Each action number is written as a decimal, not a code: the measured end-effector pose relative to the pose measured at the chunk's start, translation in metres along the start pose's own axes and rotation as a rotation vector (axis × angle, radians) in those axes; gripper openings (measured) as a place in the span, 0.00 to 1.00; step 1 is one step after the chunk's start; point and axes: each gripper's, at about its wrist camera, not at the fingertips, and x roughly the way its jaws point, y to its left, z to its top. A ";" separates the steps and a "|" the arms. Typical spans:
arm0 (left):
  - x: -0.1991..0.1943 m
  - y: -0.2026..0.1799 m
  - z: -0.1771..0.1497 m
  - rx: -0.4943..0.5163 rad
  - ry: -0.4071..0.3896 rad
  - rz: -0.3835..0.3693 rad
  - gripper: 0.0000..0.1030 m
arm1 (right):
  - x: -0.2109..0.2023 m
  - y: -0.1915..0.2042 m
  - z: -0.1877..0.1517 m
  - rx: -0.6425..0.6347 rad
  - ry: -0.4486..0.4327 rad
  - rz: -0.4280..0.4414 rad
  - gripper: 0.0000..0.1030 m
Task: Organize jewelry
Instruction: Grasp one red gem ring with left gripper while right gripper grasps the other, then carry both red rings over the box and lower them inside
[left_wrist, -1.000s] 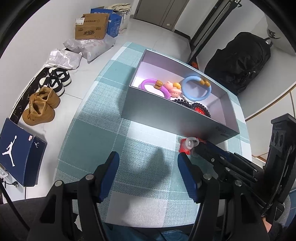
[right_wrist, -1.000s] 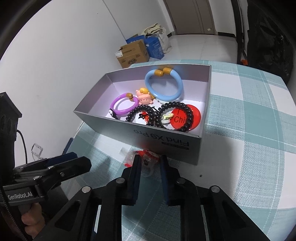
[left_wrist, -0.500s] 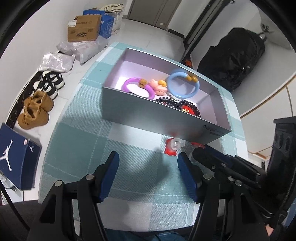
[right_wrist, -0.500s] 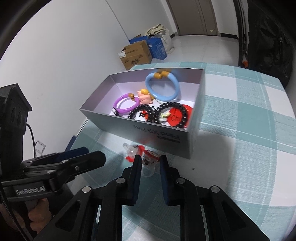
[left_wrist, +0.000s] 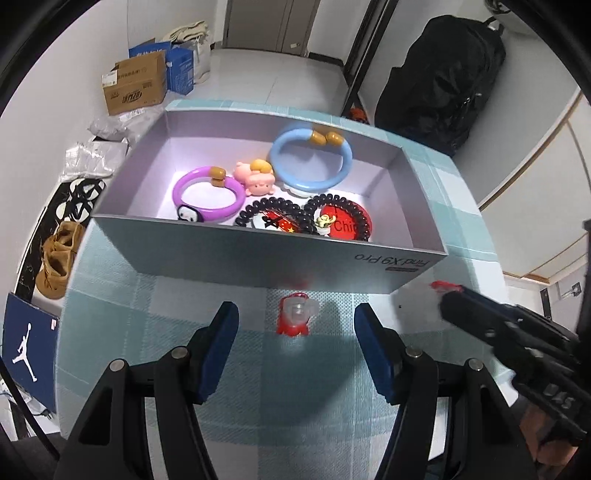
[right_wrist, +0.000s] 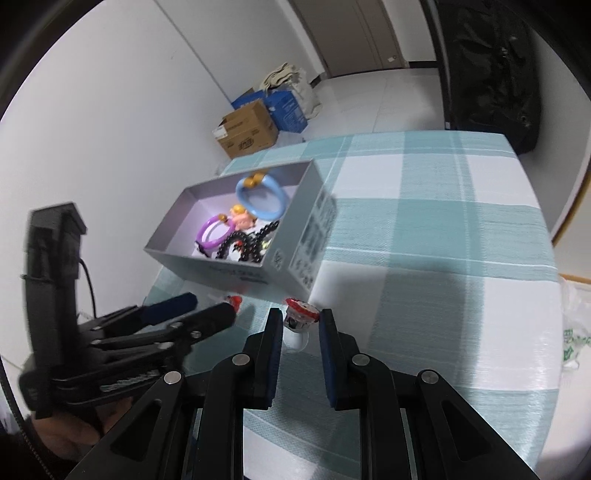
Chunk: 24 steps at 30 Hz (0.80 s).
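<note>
A grey box (left_wrist: 258, 254) on the checked tablecloth holds a blue bangle (left_wrist: 309, 160), a purple bangle (left_wrist: 208, 194), a pink figure (left_wrist: 256, 177), black bead bracelets (left_wrist: 275, 216) and a red badge (left_wrist: 345, 225). A small red and clear trinket (left_wrist: 295, 317) lies on the cloth in front of the box, between the fingers of my open left gripper (left_wrist: 295, 325). My right gripper (right_wrist: 301, 328) is shut on a second red and clear trinket (right_wrist: 301, 314) and holds it to the right of the box (right_wrist: 236, 269). The right gripper also shows in the left wrist view (left_wrist: 454, 299).
The table (right_wrist: 443, 229) has a teal and white checked cloth. On the floor to the left are cardboard boxes (left_wrist: 135, 86), plastic bags, shoes (left_wrist: 57, 258) and a blue shoebox (left_wrist: 26, 347). A black backpack (left_wrist: 443, 74) stands behind the table. A plastic bag (right_wrist: 572, 332) lies at the right table edge.
My right gripper has lifted its trinket and moved right, away from the box front. My left gripper has moved in around the other trinket, closer to the box.
</note>
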 end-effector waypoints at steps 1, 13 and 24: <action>0.002 0.000 0.000 -0.007 0.005 0.003 0.57 | -0.003 -0.002 0.001 0.003 -0.008 0.001 0.18; 0.007 -0.009 0.003 0.013 0.005 0.031 0.14 | -0.018 -0.015 0.013 0.038 -0.051 0.017 0.18; -0.004 -0.012 0.005 0.012 0.014 -0.074 0.14 | -0.020 -0.009 0.022 0.035 -0.085 0.012 0.18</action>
